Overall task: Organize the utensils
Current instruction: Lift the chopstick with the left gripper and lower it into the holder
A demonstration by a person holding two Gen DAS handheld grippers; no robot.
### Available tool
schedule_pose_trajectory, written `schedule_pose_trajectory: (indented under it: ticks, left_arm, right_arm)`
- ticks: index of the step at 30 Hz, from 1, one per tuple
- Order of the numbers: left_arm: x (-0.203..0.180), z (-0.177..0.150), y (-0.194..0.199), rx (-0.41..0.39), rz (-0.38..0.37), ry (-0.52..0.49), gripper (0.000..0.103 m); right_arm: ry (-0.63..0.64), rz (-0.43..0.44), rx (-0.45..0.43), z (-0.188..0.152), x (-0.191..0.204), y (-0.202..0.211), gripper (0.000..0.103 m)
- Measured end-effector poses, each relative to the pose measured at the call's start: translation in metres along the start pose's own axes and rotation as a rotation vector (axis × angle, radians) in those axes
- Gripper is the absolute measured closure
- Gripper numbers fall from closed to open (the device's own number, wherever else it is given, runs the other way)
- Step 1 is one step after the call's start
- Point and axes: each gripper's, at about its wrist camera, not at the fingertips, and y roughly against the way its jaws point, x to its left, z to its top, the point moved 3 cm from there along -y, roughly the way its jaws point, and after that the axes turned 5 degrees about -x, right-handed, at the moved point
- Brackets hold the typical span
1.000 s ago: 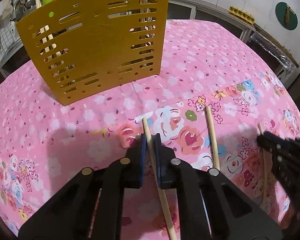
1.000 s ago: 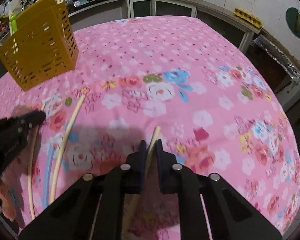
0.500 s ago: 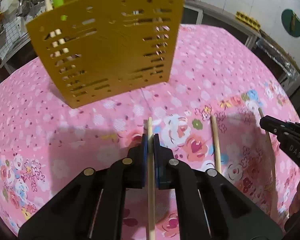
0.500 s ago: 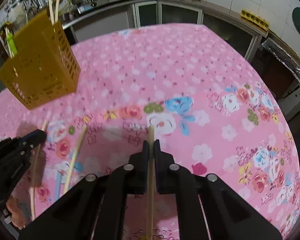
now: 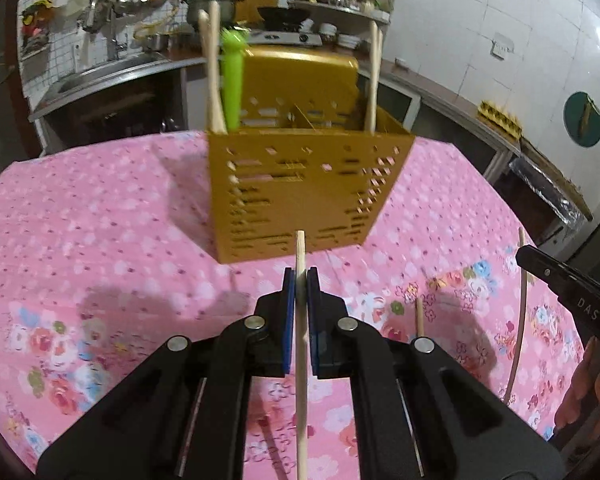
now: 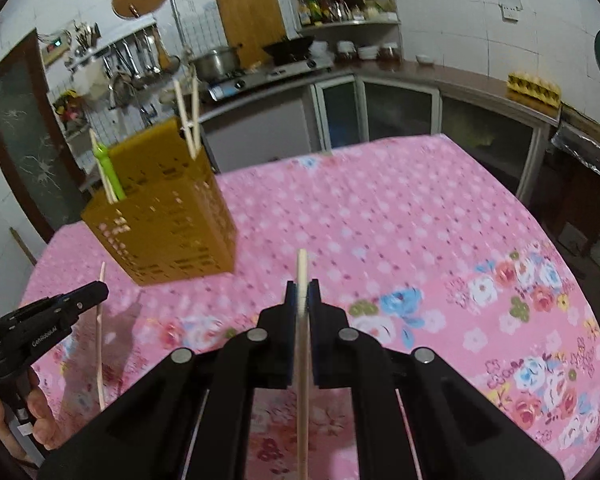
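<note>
My left gripper (image 5: pixel 300 280) is shut on a wooden chopstick (image 5: pixel 300 252) and holds it above the pink floral tablecloth (image 5: pixel 100 240), just in front of the yellow perforated utensil holder (image 5: pixel 304 192). The holder carries chopsticks (image 5: pixel 374 76) and a green utensil (image 5: pixel 232 80). My right gripper (image 6: pixel 302 292) is shut on another chopstick (image 6: pixel 301 272), raised over the cloth to the right of the holder (image 6: pixel 164 216). One more chopstick (image 5: pixel 419 316) lies on the cloth. The right gripper's chopstick (image 5: pixel 520 312) and the left gripper's chopstick (image 6: pixel 100 332) each show in the other view.
The table sits in a kitchen. A counter with a stove, pots and a sink (image 5: pixel 112 68) runs behind it, and cabinets (image 6: pixel 400 112) line the far right. The table's far edge (image 6: pixel 340 152) lies beyond the holder.
Both grippers have lifted their chopsticks off the cloth and tilted up, so the views now look level at the holder and kitchen. One chopstick stays on the cloth.
</note>
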Motion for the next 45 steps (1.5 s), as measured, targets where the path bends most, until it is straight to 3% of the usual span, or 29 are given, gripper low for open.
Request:
schedule_pose_trajectory:
  ticks: [21,27,34,39,45]
  left_arm:
    - [0.021,0.045,0.087,-0.327,0.087,-0.024,0.098]
    - [0.02,0.075,0.112,-0.41,0.099,-0.026,0.098]
    - [0.016,0.133,0.145,-0.582,0.1,-0.028,0.098]
    - [-0.001,0.171,0.138,-0.658,0.072,-0.049,0.098]
    - [-0.017,0.184,0.112,-0.709,0.077,-0.088,0.098]
  right_arm:
    - [0.102,0.139,-0.319,0.07,0.067,0.037,0.097]
    - [0.135,0.166,-0.4,0.109,0.087,0.04,0.097]
    - [0.152,0.197,-0.527,0.16,0.114,0.042,0.097]
    - [0.149,0.219,-0.603,0.194,0.132,0.039,0.097]
    - [0.167,0.229,-0.651,0.2,0.142,0.019,0.097]
